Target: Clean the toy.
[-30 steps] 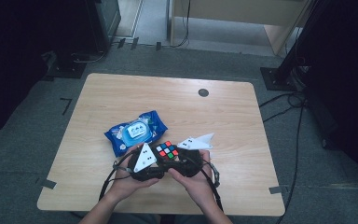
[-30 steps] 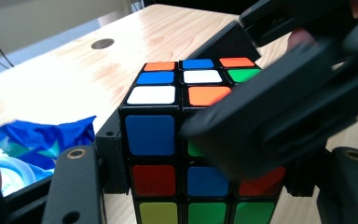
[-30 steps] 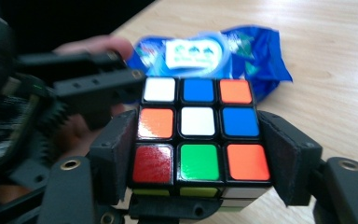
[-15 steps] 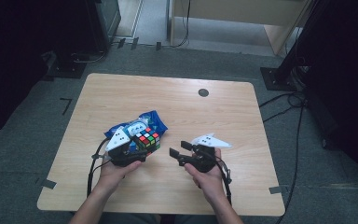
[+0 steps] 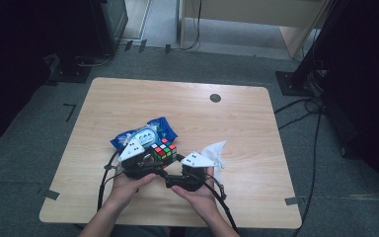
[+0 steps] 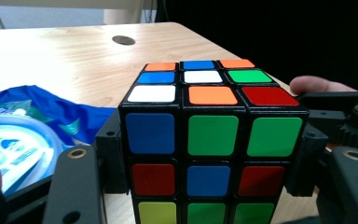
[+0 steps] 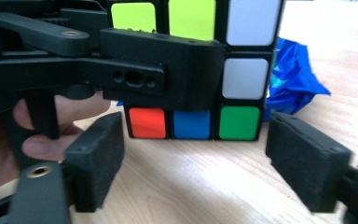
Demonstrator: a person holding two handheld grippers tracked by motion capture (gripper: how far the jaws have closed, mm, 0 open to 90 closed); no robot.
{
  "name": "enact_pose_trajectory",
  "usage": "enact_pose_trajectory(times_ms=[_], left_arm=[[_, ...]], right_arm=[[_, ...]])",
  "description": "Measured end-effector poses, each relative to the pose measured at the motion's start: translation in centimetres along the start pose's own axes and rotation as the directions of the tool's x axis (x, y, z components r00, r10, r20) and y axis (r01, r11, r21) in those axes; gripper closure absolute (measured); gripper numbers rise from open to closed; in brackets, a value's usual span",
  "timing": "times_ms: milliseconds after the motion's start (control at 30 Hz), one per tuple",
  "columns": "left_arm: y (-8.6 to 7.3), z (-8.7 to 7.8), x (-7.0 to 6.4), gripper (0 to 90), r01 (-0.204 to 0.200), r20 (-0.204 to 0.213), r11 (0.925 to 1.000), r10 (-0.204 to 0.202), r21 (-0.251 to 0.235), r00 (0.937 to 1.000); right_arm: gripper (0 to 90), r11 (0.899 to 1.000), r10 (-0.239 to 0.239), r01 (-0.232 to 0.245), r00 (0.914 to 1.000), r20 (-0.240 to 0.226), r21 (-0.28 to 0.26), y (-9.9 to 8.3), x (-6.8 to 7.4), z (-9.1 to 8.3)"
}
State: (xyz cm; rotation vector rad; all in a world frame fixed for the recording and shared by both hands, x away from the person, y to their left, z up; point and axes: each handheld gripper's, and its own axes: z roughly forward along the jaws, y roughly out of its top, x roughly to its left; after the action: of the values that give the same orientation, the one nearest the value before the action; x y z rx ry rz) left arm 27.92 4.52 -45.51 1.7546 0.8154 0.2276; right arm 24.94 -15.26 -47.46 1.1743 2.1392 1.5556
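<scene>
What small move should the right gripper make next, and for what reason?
Probably ease the right gripper forward and shut it on the bottom layer of the multicoloured puzzle cube. Its jaws stand open on either side of that layer, apart from it, while the left gripper is clamped on the cube's sides.

blue wipes pack (image 5: 145, 133) behind cube (image 5: 164, 149), far table (image 5: 187, 106) open

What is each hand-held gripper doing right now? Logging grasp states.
Left hand-held gripper: shut on the Rubik's cube.
Right hand-held gripper: open, holding nothing, jaws either side of the cube's bottom row.
</scene>
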Motion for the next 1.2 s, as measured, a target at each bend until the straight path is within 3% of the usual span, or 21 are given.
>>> enact_pose_trajectory(times_ms=[133, 267, 433, 533, 600, 733, 833, 900, 1000, 1033, 1100, 1133, 1200], left_arm=[[-0.1, 0.2, -0.2, 34.0, -0.007, 0.002, 0.9999, 0.007, 0.008, 1.0], [-0.2, 0.4, -0.4, 33.9, -0.029, -0.005, 0.9993, 0.029, 0.025, 0.9996], [-0.1, 0.5, -0.3, 33.5, -0.029, 0.001, 0.998, 0.029, 0.057, 0.9996], [0.0, 0.5, -0.1, 33.0, -0.001, 0.025, 0.9969, -0.001, 0.079, 0.9997], [0.1, 0.5, 0.0, 32.6, 0.011, 0.038, 0.9966, -0.014, 0.081, 0.9992], [0.4, 0.5, -0.1, 31.9, 0.02, 0.051, 0.9957, -0.025, 0.09, 0.9984], [0.5, 0.5, -0.1, 31.9, 0.023, 0.054, 0.9937, -0.029, 0.109, 0.9981], [0.6, 0.6, -0.1, 32.2, 0.047, 0.055, 0.9906, -0.054, 0.129, 0.997], [0.7, 0.7, 0.1, 32.7, 0.079, 0.061, 0.9857, -0.089, 0.149, 0.9942], [0.6, 0.7, 0.1, 33.0, 0.084, 0.064, 0.9854, -0.094, 0.148, 0.9935], [0.7, 0.6, 0.1, 33.8, 0.077, 0.057, 0.9864, -0.086, 0.146, 0.9947], [0.7, 0.5, 0.1, 33.9, 0.073, 0.054, 0.987, -0.081, 0.143, 0.9952], [0.6, 0.4, 0.1, 33.9, 0.066, 0.038, 0.99, -0.071, 0.125, 0.9967]], right_arm=[[32.3, 1.0, -0.001, 0.002, 1.0, 0.005, -0.024, -0.1, 0.0, -0.2], [33.7, 0.999, -0.038, 0.039, 0.9992, 0.011, -0.022, -0.3, 0.1, -0.2], [34.6, 0.995, -0.103, 0.104, 0.9943, 0.028, -0.009, -0.4, -0.1, -0.2], [34.8, 0.984, -0.178, 0.178, 0.9823, 0.059, 0.009, -0.5, 0.0, -0.4], [34.8, 0.969, -0.248, 0.248, 0.9659, 0.076, 0.009, -0.5, 0.0, -0.5], [34.9, 0.927, -0.375, 0.376, 0.9219, 0.098, 0.005, -0.7, 0.2, -0.9], [34.9, 0.906, -0.422, 0.423, 0.9014, 0.099, 0.006, -0.8, 0.3, -1.0], [34.9, 0.89, -0.453, 0.455, 0.8846, 0.109, 0.008, -0.9, 0.3, -1.0], [34.9, 0.846, -0.531, 0.532, 0.8356, 0.141, 0.031, -1.1, 0.5, -1.0], [34.9, 0.838, -0.543, 0.544, 0.8268, 0.146, 0.037, -1.1, 0.6, -0.9], [34.7, 0.842, -0.538, 0.539, 0.8309, 0.143, 0.035, -1.2, 0.5, -0.9], [34.4, 0.852, -0.522, 0.523, 0.8421, 0.136, 0.028, -1.2, 0.4, -0.8], [33.8, 0.865, -0.499, 0.5, 0.8566, 0.13, 0.027, -1.3, 0.3, -0.7]])
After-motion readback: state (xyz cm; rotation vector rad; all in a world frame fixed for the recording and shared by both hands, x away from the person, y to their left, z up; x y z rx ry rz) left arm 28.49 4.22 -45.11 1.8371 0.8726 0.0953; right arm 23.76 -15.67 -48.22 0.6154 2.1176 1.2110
